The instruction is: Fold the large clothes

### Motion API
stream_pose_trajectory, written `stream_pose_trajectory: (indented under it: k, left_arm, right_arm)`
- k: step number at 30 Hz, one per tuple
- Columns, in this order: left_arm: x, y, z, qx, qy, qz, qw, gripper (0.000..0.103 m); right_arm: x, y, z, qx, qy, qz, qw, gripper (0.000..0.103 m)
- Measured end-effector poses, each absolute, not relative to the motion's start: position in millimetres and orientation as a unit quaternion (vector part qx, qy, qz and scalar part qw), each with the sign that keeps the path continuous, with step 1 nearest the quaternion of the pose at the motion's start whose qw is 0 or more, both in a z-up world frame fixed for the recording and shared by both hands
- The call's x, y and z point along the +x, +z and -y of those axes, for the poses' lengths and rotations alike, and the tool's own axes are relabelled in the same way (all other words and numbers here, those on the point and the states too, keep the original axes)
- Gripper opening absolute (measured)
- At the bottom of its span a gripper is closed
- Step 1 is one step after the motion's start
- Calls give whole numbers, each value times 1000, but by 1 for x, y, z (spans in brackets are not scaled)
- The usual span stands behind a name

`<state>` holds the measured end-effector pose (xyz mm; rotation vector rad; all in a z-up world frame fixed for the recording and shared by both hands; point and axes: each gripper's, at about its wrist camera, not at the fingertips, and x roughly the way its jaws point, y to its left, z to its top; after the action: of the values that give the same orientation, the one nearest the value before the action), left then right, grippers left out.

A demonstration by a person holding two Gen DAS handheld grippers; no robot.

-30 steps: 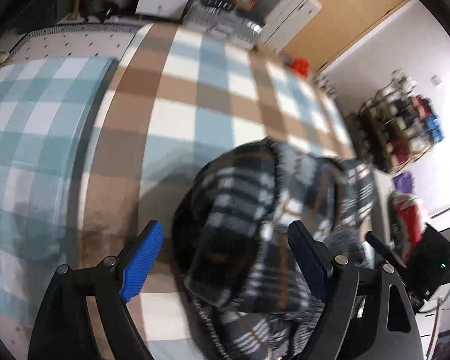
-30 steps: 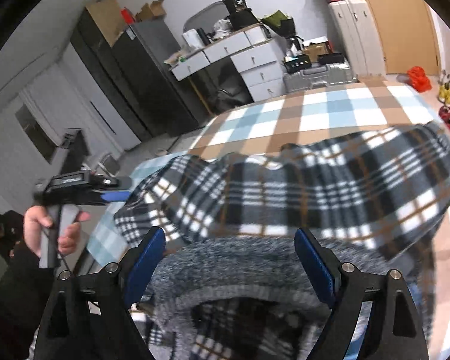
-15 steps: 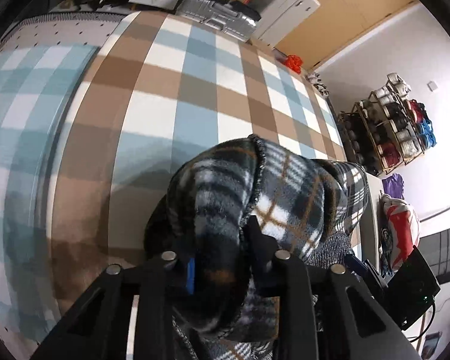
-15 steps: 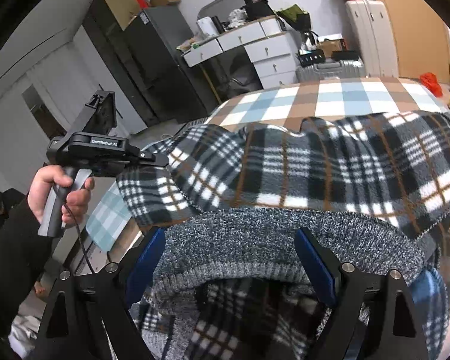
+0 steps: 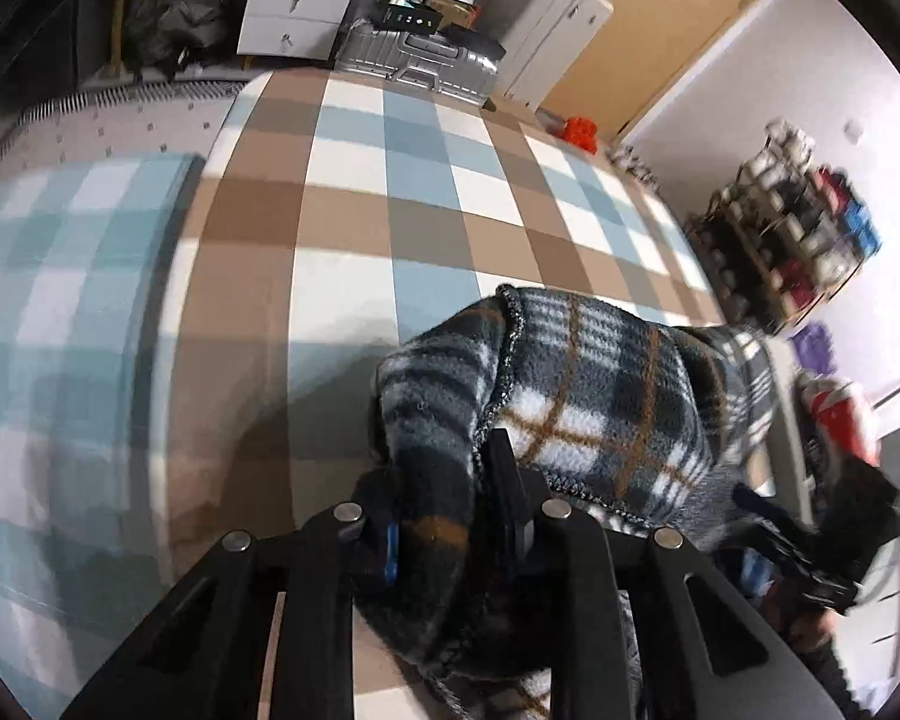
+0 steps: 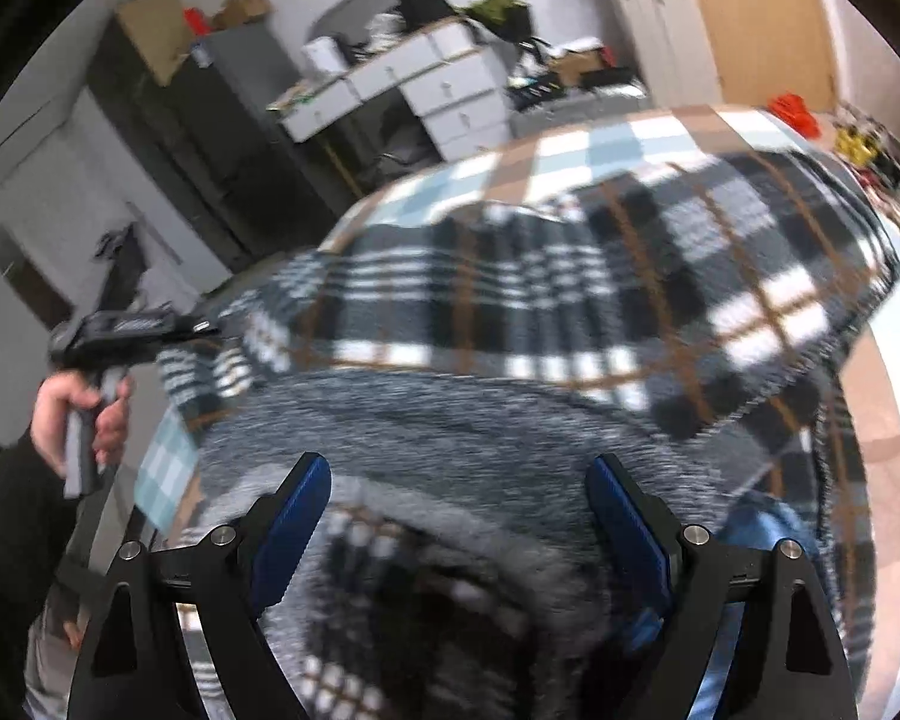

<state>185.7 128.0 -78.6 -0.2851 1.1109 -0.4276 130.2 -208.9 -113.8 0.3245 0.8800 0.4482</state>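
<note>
On the bed: a checked cover in brown, pale blue and white, with a teal-checked blanket lying along one side.
Garment: a dark plaid fleece with white and orange lines lies heaped on the bed's near part; its grey ribbed knit band faces the right wrist camera.
Left claw: clamped on a bunched fold of the plaid fleece; the jaws closed on it within the past second, and cloth fills the narrow gap between them.
Right claw: jaws wide apart, blue pads on either side of the knit band, not pressing on it; whether they touch the cloth I cannot tell.
Person: a hand in a dark sleeve grips the left claw's handle at the heap's left edge in the right wrist view.
Room behind: white drawers, a silver suitcase, a shoe rack.
Sharpness: the right wrist view is blurred.
</note>
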Motion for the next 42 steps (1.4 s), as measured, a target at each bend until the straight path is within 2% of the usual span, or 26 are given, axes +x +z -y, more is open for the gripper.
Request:
stream_pose_trajectory:
  k: [4, 7, 10, 14, 17, 19, 20, 27, 29, 31, 33, 38, 42]
  left_arm:
    - [159, -84, -129, -129, -205, -513, 824, 18]
    - [144, -94, -132, -120, -194, -520, 823, 18]
    - [135, -96, -132, -127, -188, -529, 818, 18]
    - [116, -72, -114, -71, -182, -512, 837, 18]
    - [102, -50, -107, -49, -188, -498, 845, 18]
    - [96, -41, -106, -44, -188, -490, 850, 18]
    - [93, -37, -107, -46, -186, -487, 852, 18]
    - [61, -18, -109, -89, -188, -458, 864, 18]
    - [38, -19, -99, -82, -194, -457, 864, 24]
    - [11, -19, -84, -73, -212, -447, 866, 56]
    - [-21, -24, -70, -58, -212, -437, 872, 70]
    - [-34, -54, -52, -24, -191, -462, 866, 70]
    - [-9, -41, -76, -64, -148, -439, 884, 70]
  right_arm:
    - [135, -118, 213, 150, 208, -436, 863, 89]
    - [130, -114, 202, 93, 184, -439, 875, 88]
    - [125, -111, 200, 82, 173, -440, 877, 88]
    - [112, -100, 207, 83, 155, -419, 891, 88]
    - [95, -80, 210, 80, 157, -360, 916, 89]
    - [87, -70, 208, 69, 166, -320, 930, 93]
    - [87, -70, 206, 65, 173, -314, 931, 99]
    - [92, -79, 215, 98, 181, -343, 916, 100]
    - [85, -69, 227, 124, 180, -336, 916, 100]
    - [72, -57, 244, 158, 188, -337, 909, 100]
    - [57, -48, 263, 181, 199, -340, 901, 103]
    - [45, -53, 291, 136, 174, -403, 888, 103]
    - [62, -59, 300, 73, 140, -436, 886, 103]
